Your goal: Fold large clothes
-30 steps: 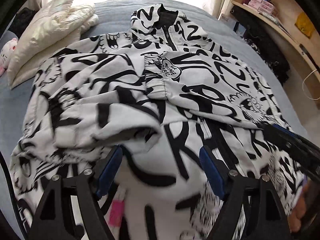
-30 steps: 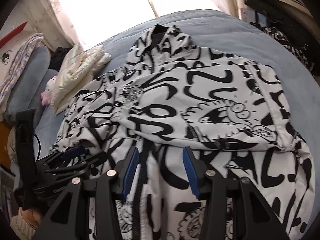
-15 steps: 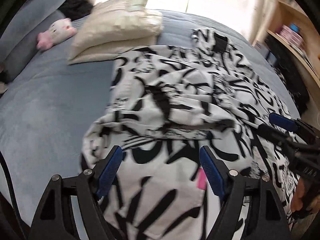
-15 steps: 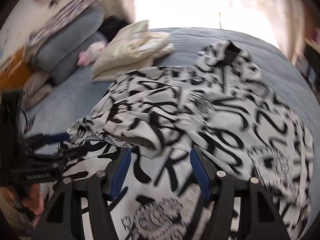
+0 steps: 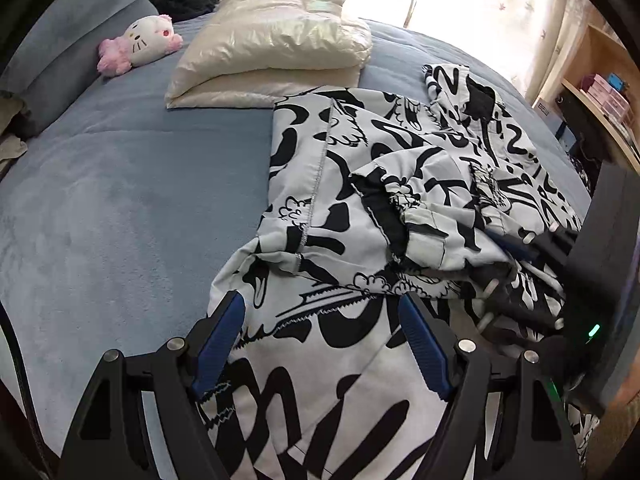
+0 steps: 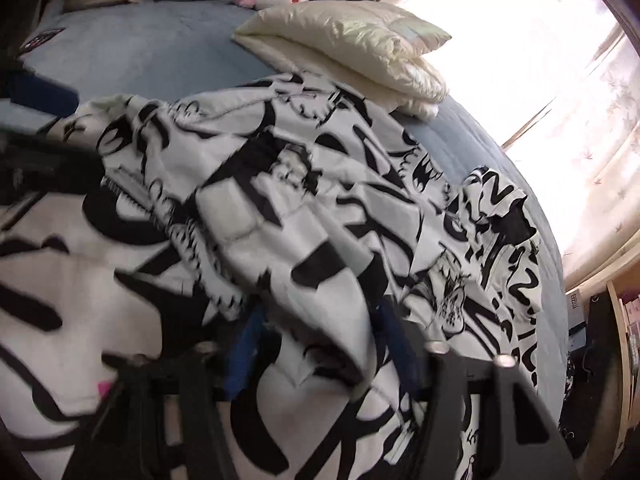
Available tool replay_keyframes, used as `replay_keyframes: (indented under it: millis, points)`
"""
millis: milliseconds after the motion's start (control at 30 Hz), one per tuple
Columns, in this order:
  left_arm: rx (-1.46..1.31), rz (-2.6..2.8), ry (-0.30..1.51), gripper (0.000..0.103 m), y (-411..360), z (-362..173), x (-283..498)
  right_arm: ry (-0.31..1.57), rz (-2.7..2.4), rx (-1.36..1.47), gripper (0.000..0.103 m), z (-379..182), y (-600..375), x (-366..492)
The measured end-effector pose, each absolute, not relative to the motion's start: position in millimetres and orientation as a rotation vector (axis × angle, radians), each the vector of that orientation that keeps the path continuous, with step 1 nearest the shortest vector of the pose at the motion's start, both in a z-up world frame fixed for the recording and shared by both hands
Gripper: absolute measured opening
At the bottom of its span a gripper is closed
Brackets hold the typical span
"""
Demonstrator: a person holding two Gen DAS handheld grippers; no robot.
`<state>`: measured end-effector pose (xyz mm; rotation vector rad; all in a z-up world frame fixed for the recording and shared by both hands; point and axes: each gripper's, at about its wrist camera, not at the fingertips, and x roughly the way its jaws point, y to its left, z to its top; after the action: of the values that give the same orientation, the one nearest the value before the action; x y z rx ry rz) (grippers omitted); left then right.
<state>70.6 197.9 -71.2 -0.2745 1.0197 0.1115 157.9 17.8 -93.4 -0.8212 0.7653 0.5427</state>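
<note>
On the left the bed (image 5: 100, 208) is bare blue cover, wide free room from the near edge up to the plush toy (image 5: 140, 42) and the cream pillow (image 5: 276, 52) at the back. The hoodie (image 5: 360, 216), white with black letters, lies on the right half of the bed; its left edge runs straight down from just beside the pillow, and its hem comes under the left gripper (image 5: 322, 340). This gripper stands wide open above the hem, with cloth under the gap but the blue pads (image 5: 220, 340) not pressing on it. At the right edge of the left view the right gripper (image 5: 516, 248) reaches into a raised fold of the hoodie, with a wooden shelf (image 5: 608, 92) behind. The right wrist view is blurred; it shows the right gripper's (image 6: 320, 344) jaws closing with a fold of the hoodie (image 6: 312, 240) between them, whether they already press it I cannot tell. Only this view shows the bright window (image 6: 560, 60) at the right; the bed's right rim is near the shelf.
</note>
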Motion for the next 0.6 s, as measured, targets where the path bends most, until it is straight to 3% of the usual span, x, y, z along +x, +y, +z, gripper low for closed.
replay_keyframes:
  millis: [33, 100, 267, 367, 433, 467, 500, 600]
  points:
    - [-0.279, 0.114, 1.017, 0.078, 198.9, -70.6, 71.3, 0.784, 0.546, -0.796, 0.012, -88.5, 19.1, 162.7]
    - [-0.284, 0.12, 1.005, 0.078, 200.2, -67.2, 72.8, 0.781, 0.556, -0.725, 0.006, -71.4, 18.4, 170.7]
    - [-0.285, 0.128, 0.948, 0.078, 203.7, -51.6, 70.5, 0.692, 0.563, -0.271, 0.006, 16.0, -28.5, 191.6]
    - [-0.287, 0.123, 0.925, 0.078, 204.5, -45.9, 69.2, 0.683, 0.499, 0.072, 0.006, 37.5, -92.1, 202.9]
    - [-0.289, 0.117, 0.928, 0.078, 203.8, -46.6, 69.4, 0.772, 0.422, 0.24, 0.016, 19.7, -128.1, 213.7]
    - [-0.291, 0.113, 0.935, 0.078, 203.2, -47.8, 70.1, 0.849, 0.377, 0.306, 0.032, 1.5, -145.1, 220.0]
    - [-0.295, 0.108, 0.943, 0.078, 203.7, -49.3, 70.4, 0.954, 0.327, 0.36, 0.041, -25.0, -162.3, 226.3]
    - [-0.291, 0.093, 0.959, 0.078, 205.6, -50.4, 74.4, 1.174, 0.255, 0.425, 0.041, -83.1, -194.6, 226.6]
